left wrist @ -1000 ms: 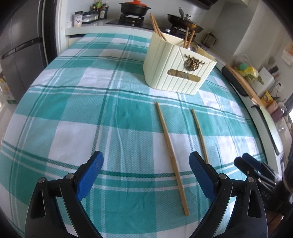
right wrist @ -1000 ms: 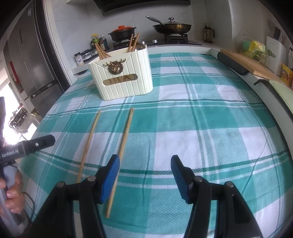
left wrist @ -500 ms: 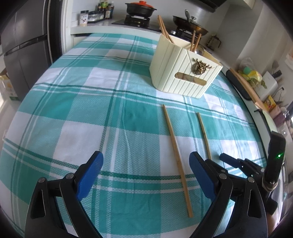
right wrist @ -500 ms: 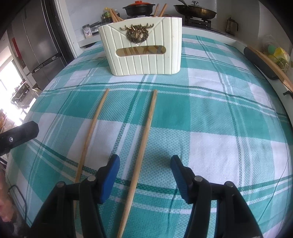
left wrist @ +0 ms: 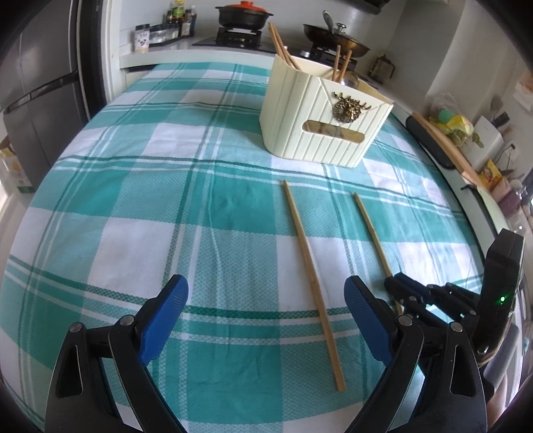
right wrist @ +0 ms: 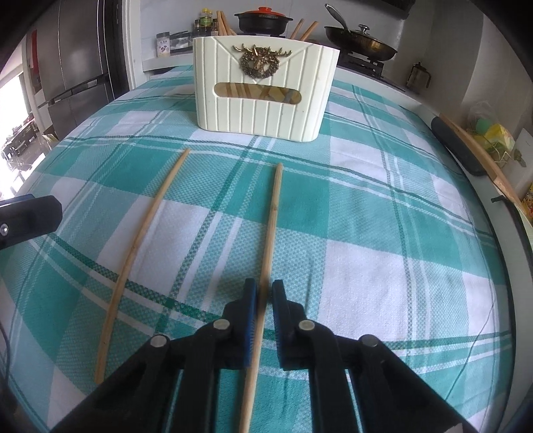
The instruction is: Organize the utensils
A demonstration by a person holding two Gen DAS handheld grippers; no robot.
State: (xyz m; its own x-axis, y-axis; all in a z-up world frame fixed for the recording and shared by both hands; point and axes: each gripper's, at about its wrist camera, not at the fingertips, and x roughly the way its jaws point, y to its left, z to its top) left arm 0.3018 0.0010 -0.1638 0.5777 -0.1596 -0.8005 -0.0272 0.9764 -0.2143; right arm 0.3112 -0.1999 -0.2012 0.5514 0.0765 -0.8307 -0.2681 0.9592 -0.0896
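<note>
Two bamboo chopsticks lie side by side on the checked teal cloth, in front of a cream utensil holder (right wrist: pixel 263 90) that has more chopsticks standing in it. My right gripper (right wrist: pixel 264 289) is closing on the lower part of the right chopstick (right wrist: pixel 271 216), its blue pads tight against both sides. The left chopstick (right wrist: pixel 143 233) lies free. In the left wrist view my left gripper (left wrist: pixel 266 293) hovers open over the cloth with nothing between its pads, the free chopstick (left wrist: pixel 308 266) just inside its right finger. The right gripper (left wrist: pixel 398 286) shows there at the other chopstick (left wrist: pixel 369 229).
The holder (left wrist: pixel 319 116) stands at the far middle of the table. Behind it are a stove with a red-lidded pot (left wrist: pixel 245 15) and a pan (left wrist: pixel 336 35). A fridge (left wrist: pixel 36 93) stands left. A wooden board (left wrist: pixel 443 146) and packets line the right edge.
My right gripper moved forward and down over the right chopstick, then its jaws went from wide open to closed around it. My left gripper stayed open in place.
</note>
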